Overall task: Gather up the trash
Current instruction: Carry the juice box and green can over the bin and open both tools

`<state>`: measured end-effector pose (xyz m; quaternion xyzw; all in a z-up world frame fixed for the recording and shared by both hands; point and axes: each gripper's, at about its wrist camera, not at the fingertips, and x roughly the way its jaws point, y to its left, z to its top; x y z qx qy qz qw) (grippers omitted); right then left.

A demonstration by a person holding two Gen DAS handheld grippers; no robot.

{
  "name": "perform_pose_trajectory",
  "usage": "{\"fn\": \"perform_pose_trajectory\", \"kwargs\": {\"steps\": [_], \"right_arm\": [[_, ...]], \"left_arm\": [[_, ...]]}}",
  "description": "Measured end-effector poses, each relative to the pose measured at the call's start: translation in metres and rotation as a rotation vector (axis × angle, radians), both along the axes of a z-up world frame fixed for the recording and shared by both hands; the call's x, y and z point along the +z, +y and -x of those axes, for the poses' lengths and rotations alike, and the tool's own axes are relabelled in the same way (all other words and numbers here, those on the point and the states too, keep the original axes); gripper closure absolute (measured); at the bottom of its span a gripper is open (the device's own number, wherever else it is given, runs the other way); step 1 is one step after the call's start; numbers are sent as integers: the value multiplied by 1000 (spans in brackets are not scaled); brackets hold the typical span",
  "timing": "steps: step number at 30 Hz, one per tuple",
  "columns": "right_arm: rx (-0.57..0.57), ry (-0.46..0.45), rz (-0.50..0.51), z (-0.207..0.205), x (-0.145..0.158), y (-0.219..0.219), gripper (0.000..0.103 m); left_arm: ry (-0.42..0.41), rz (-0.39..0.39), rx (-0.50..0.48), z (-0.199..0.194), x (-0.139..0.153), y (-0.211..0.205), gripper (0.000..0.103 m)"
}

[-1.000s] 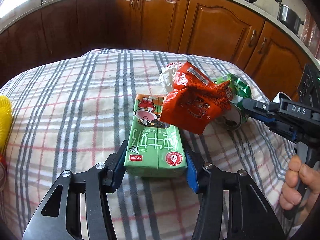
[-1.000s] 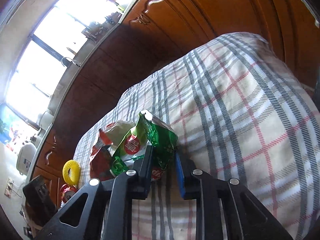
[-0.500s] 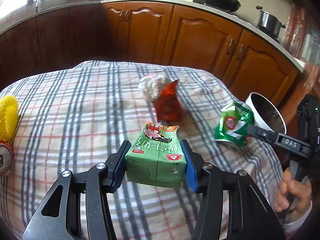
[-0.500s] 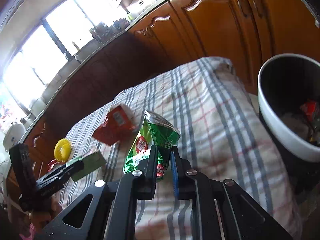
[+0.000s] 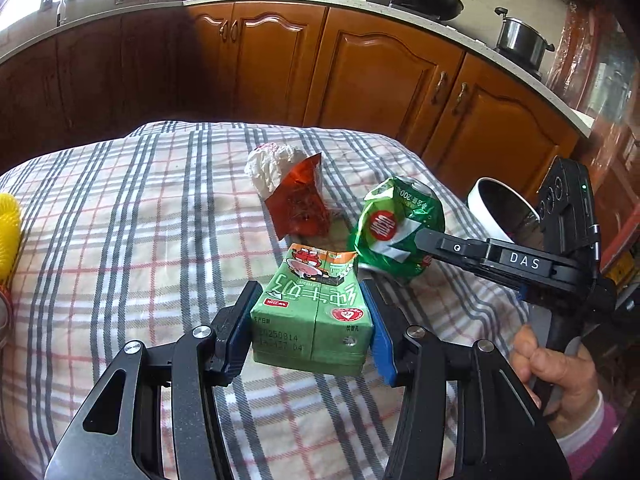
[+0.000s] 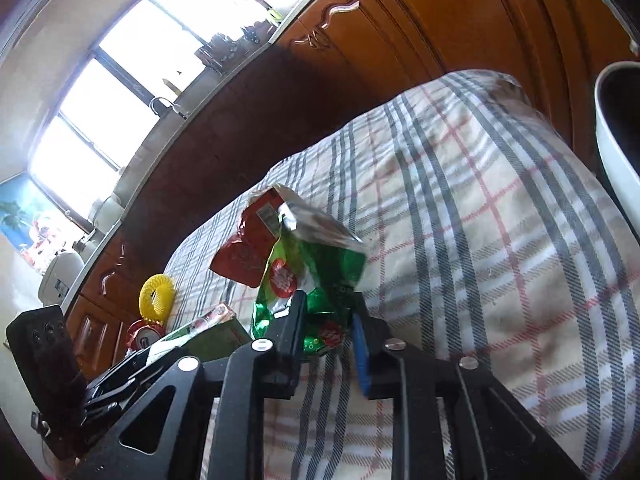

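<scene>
The left gripper (image 5: 308, 330) clamps a stiff, light green carton (image 5: 314, 312) by its flat sides above the checked surface (image 5: 120, 240). The right gripper (image 6: 330, 334) pinches a crinkly green wrapper (image 6: 308, 276), probably slippery, near the white bin (image 6: 614, 148).

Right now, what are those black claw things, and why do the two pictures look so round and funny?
They are grabbers that a person squeezes by hand, one in each hand. Each carries a little round-eyed camera looking along its two fingers, so you get one picture per grabber. The left gripper is clamped on a green milk carton. The right gripper pinches a crumpled green wrapper; you can see the person's hand holding its handle. On the checked cloth lie a red wrapper, a white paper ball and a yellow ring. The white bin waits at the side.
</scene>
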<state>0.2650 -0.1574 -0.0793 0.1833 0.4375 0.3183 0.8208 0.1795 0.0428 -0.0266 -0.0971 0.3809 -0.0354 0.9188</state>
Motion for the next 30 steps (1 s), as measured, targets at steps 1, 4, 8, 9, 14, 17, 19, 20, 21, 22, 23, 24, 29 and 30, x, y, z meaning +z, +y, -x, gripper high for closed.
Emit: {"fn": "perform_pose_trajectory", "kwargs": {"steps": [1,4,8,9,14,17,19,20,21,22,23,24,29,30], "right_arm": [[0,-10,1,1,3,0,91],[-22,-54,43,10,12,-6,91],[-80,-96,46,26,23,-30,91],[-97,-108,43,30,27,-37,91],[-191,-169,87,47,42,-79,91],[-239,-192,118,56,48,-99,91],[-273,-203,128,62,52,-117,91],[-284,-206,132,63,53,-121,92],[-301,-211,144,65,54,-128,91],[-318,-216,155,67,56,-136,92],[-328,-217,159,68,56,-141,92],[-346,-218,163,69,57,-148,92],[-421,-226,180,72,62,-178,92],[-435,-229,186,72,63,-182,92]], "left_arm": [[-3,3,-4,-1,0,-1,54],[-21,9,-35,-2,4,-11,54],[-30,16,-89,-7,7,-31,54],[-33,16,-105,-8,8,-38,54],[-54,12,-181,-14,14,-73,54],[-64,9,-219,-18,18,-94,54],[-72,6,-244,-21,21,-108,54],[-75,4,-253,-22,22,-113,54],[-78,2,-264,-24,23,-118,54],[-83,0,-280,-26,25,-126,54],[-85,-2,-288,-28,25,-131,54],[-87,-2,-296,-30,26,-136,54],[-103,-7,-342,-41,33,-163,54],[-106,-8,-348,-43,35,-167,54]]}}
